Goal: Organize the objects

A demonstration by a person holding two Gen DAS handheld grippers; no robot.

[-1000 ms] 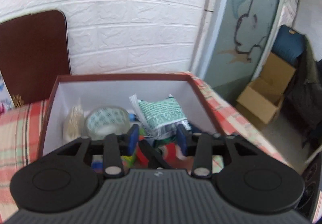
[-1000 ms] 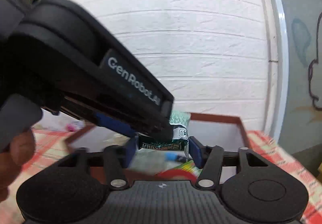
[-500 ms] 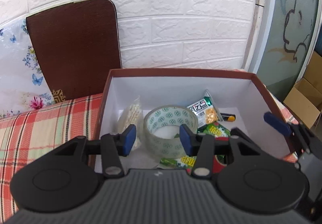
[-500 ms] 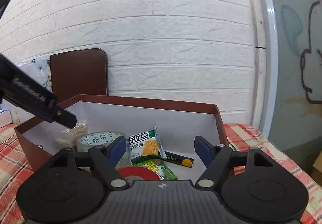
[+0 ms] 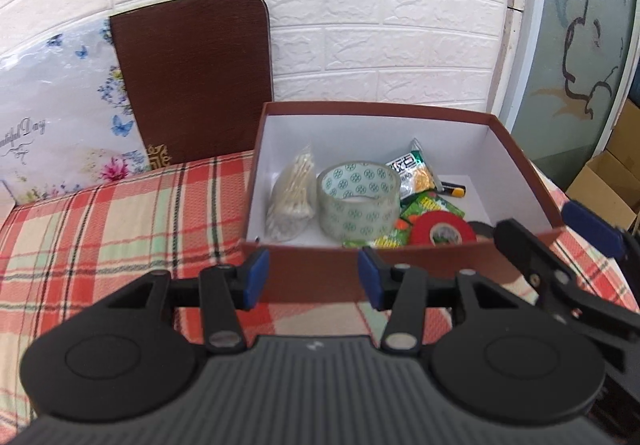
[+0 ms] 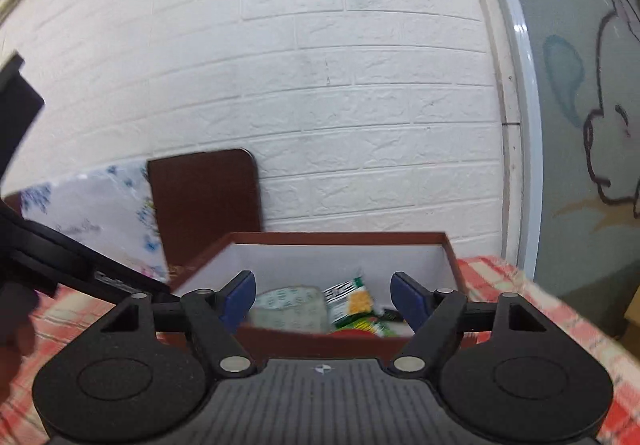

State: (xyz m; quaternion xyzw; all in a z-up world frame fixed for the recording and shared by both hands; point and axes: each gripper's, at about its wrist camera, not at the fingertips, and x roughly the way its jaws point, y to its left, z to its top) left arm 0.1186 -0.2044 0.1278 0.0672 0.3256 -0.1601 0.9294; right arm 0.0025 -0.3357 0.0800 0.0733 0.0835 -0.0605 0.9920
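Hand-held gripper [image 5: 312,277]: two, empty | box [image 5: 516,149]: one | tape rolls [image 5: 358,201]: two

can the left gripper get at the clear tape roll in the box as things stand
Probably yes. The left gripper is open and empty, outside the box's near wall. The clear tape roll stands uncovered inside, so only that wall needs clearing from above.

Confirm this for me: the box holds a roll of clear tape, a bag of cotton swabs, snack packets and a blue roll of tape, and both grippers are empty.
One detail is off: the small roll of tape is red, not blue, as the left wrist view shows. The rest stands: the box holds the clear tape, the bag of cotton swabs and snack packets, and the left gripper and right gripper are empty.
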